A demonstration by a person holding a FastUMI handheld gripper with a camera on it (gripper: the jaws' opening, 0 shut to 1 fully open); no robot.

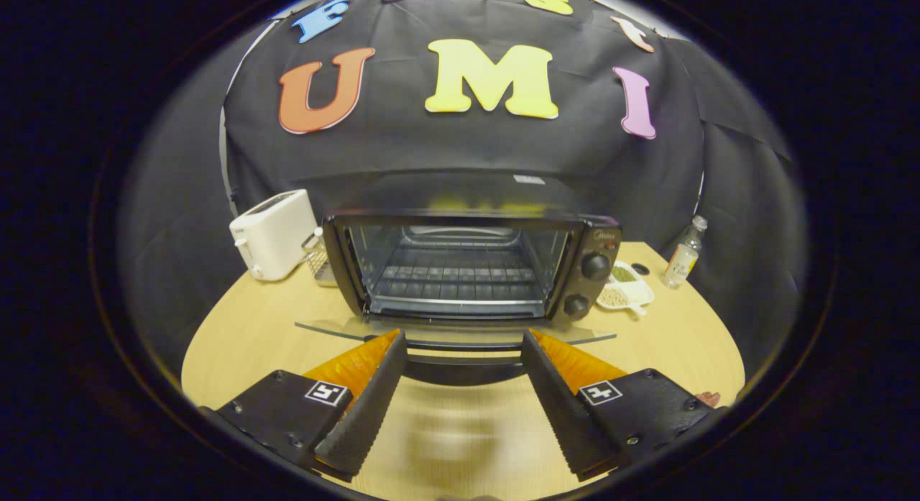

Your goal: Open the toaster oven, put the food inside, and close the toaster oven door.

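Toaster oven (467, 264) stands at the back middle of the worktop (244, 343), door (453, 333) dropped flat toward the camera. Door handle (463, 359) lies just ahead of the claw (463, 343), between the two fingertips. Claw spread wide, fingers pressing on nothing.

Handling, judged: the door is glass in a metal frame, stiff and hinged at the bottom. The glass is smooth and likely slippery, so the handle bar is the place to take hold for closing. The oven body looks heavy enough to stay put under a light lift of the door, but a hard push could slide it.

Containers: oven cavity holds a wire rack (460, 274) with nothing on it that I can make out. A white divided dish (627, 289) beside the oven's knobs (595, 267) holds greenish and pale grains or seeds, one kind per compartment; exact contents too small to tell. A small clear bottle (684, 255) stands beyond the dish; fill level unclear.

White toaster (273, 233) on the other side of the oven. Food for loading cannot be identified.
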